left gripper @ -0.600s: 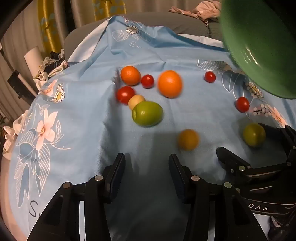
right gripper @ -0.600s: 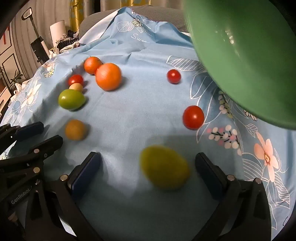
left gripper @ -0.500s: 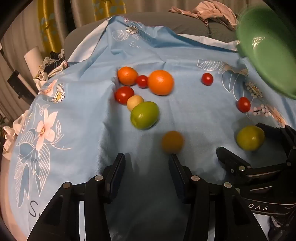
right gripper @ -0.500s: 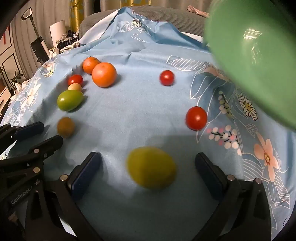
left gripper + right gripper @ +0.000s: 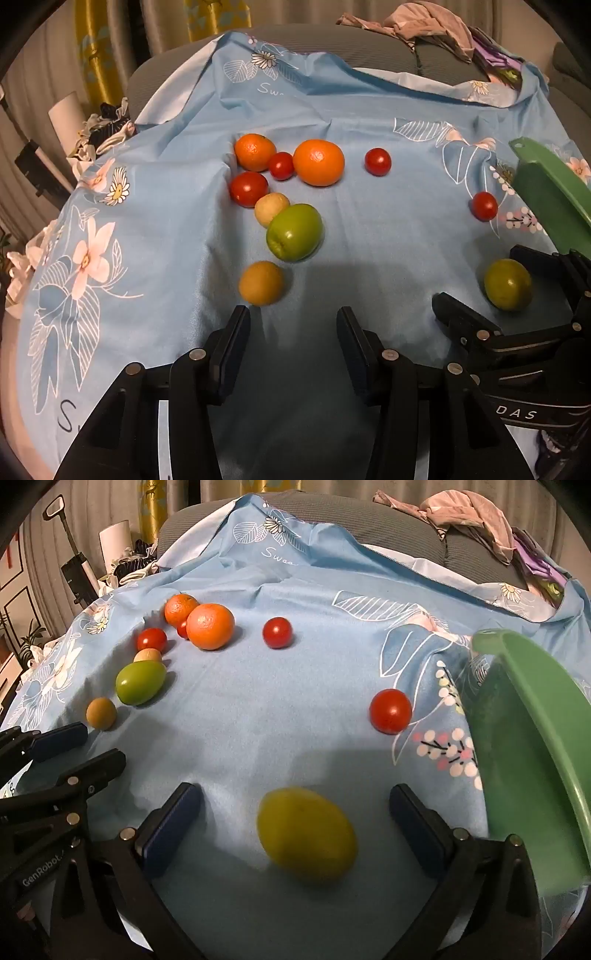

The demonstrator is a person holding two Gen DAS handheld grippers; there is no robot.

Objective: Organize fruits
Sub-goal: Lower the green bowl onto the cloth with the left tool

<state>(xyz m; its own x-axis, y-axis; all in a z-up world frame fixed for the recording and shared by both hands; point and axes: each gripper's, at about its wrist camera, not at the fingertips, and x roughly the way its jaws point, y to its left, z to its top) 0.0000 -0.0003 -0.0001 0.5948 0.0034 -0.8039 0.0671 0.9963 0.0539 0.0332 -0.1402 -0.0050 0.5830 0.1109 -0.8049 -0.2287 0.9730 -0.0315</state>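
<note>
**Fruit scattered on the blue cloth; nothing sorted yet, both grippers empty**

- Cloth [image 5: 369, 236]: blue floral sheet over what looks like a sofa; carries all the fruit.
- Left gripper [image 5: 291, 332]: jaws apart, holding nothing, low over the cloth.
- Small yellow-brown fruit [image 5: 261, 283]: just ahead of the left gripper, off its left jaw.
- Green fruit [image 5: 294, 232]: beyond it, touching a pale small fruit [image 5: 271, 209].
- Far cluster: two oranges [image 5: 318, 161], tomatoes [image 5: 248, 188] between and beside them.
- Lone tomato [image 5: 378, 161], apart from the cluster; another tomato [image 5: 390, 711] near the bowl.
- Yellow-green fruit [image 5: 306, 838]: blurred, lying between the jaws of the right gripper [image 5: 295, 812], which stand wide apart, not touching it.
- Green bowl [image 5: 524, 760]: far right, tilted on edge, no fruit seen in it.

Step, as judged: the very start, first pick. Next move likely calls for closing the right jaws gently on the yellow-green fruit, centred so it does not roll away, and for the bowl to be set level to receive it.
</note>
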